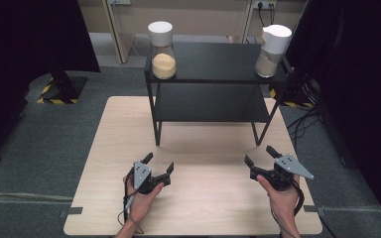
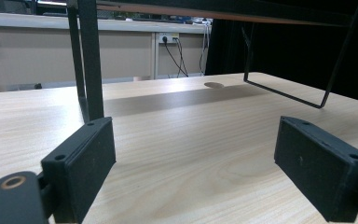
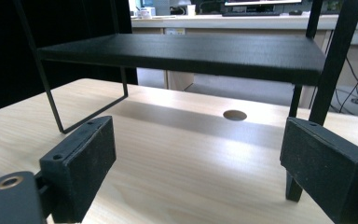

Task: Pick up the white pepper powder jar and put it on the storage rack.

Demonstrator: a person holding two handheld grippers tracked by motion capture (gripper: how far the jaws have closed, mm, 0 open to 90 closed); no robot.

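Light wood table [image 1: 198,208] w/ a black two-level shelf [image 1: 213,62] standing at its far end. On the shelf's top level, two clear jars w/ white lids: left jar [image 1: 162,49] at the left end, holding yellow-orange grains; right jar [image 1: 274,49] at the right end, holding paler tan grains. Lower level of the shelf looks bare. Near edge of the table: left gripper [image 1: 157,164] held in the person's left hand [image 1: 141,196], resting low over the wood, jaws spread apart w/ nothing between them; grey plate on top. Right gripper [image 1: 260,156] in the right hand [image 1: 280,193], also jaws wide apart, nothing held. Both grippers well apart from each other and from the shelf, pointing toward it. Left gripper view: black pads [image 2: 86,163] wide, bare table between, shelf leg [image 2: 91,60] just ahead. Right gripper view: pads [image 3: 81,161] wide, lower shelf board [image 3: 186,53] ahead, round hole [image 3: 235,115] in the tabletop under it.
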